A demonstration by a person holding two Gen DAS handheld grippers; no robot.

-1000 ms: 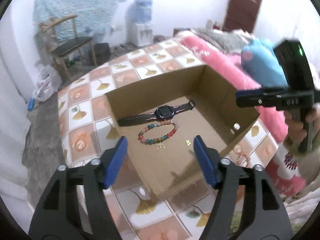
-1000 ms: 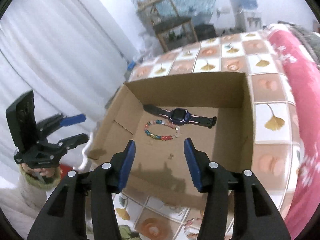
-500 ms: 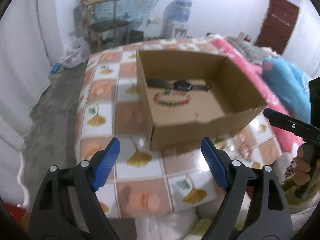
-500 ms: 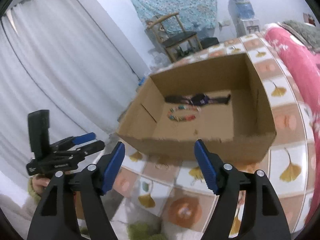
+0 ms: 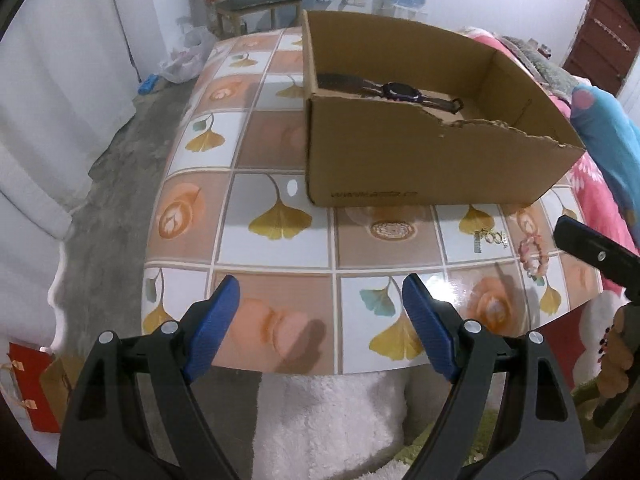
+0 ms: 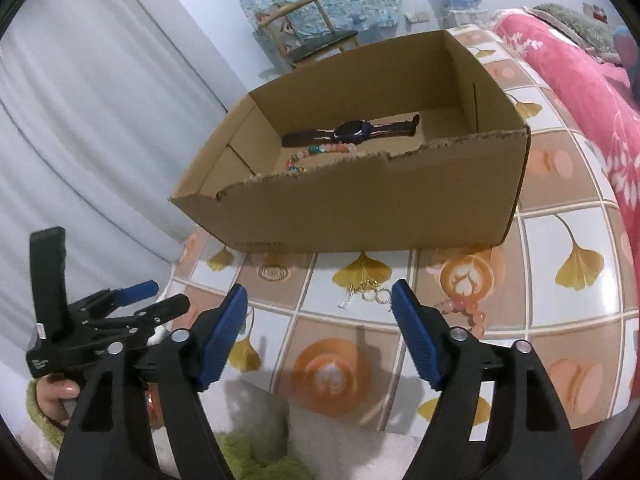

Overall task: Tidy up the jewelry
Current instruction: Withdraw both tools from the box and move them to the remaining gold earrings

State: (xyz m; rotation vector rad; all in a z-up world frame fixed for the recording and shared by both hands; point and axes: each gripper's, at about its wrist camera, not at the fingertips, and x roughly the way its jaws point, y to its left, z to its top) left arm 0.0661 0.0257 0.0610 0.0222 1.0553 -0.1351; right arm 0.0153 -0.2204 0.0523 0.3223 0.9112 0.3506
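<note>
Tiled tabletop (image 5: 276, 256), ginkgo-leaf and coffee-cup pattern, edge nearest the cameras; a chair, a water dispenser and a pink bedspread stand behind it.

Item 1: cardboard box (image 6: 360, 204), open-topped, its near rim torn ragged, standing on the table. Serves, by my reading, as the place for the jewelry.

Item 2: dark wristwatch (image 6: 352, 130), lying flat on the box floor. Filed.

Item 3: multicoloured bead bracelet (image 6: 316, 154), on the box floor just in front of the watch, partly hidden by the torn rim. Filed.

Item 4: pink bead bracelet (image 6: 464, 310), on the tiles outside the box, near its front corner. Outstanding.

Item 5: small gold pieces (image 6: 366, 294) (chain or earrings, too small to tell), on the tiles just beside the pink bracelet. Outstanding.

Item 6: left gripper (image 5: 320, 328), fingers spread wide, nothing between them, hanging over the near table edge.

Item 7: right gripper (image 6: 320, 332), jaws opening, nothing between them, pointed toward the gold pieces.

Progress, judged: two pieces boxed, at least two left on the table; roughly halfway. Next pick is likely the gold pieces or the pink bracelet.
</note>
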